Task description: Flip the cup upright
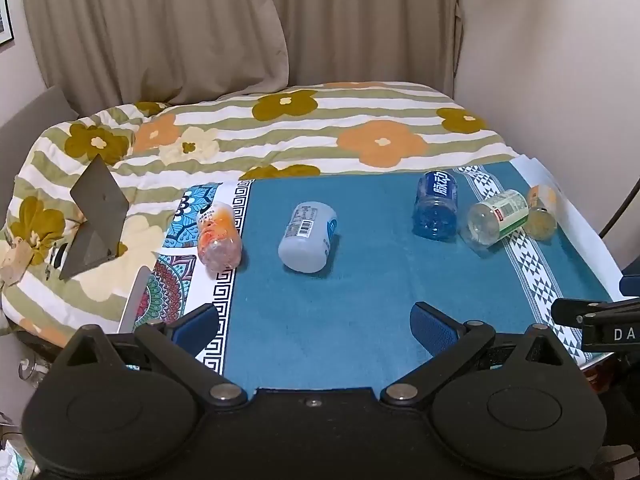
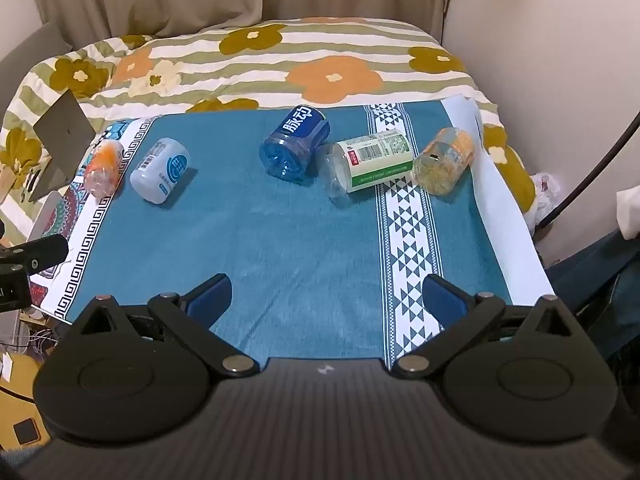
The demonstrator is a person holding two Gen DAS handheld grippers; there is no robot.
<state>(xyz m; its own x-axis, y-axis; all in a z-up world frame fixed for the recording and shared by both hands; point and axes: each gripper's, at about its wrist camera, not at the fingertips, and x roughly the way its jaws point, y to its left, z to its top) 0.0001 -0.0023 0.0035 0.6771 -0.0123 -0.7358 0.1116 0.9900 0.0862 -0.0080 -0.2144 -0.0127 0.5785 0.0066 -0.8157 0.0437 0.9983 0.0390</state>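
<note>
Several cut-bottle cups lie on their sides on a teal cloth (image 1: 340,300). From left to right: an orange cup (image 1: 219,240) (image 2: 103,167), a white cup (image 1: 308,237) (image 2: 162,170), a blue cup (image 1: 436,205) (image 2: 295,142), a green-and-white labelled cup (image 1: 498,218) (image 2: 370,162) and a yellow cup (image 1: 541,216) (image 2: 444,160). My left gripper (image 1: 316,324) is open and empty, at the near edge in front of the white cup. My right gripper (image 2: 327,294) is open and empty, in front of the blue and green-labelled cups.
The cloth covers a table (image 2: 508,216) pushed against a bed with a flowered quilt (image 1: 320,128). A grey stand (image 1: 96,220) sits on the quilt at the left. Curtain and wall lie behind. Part of the other gripper shows at each view's edge (image 1: 600,320) (image 2: 24,264).
</note>
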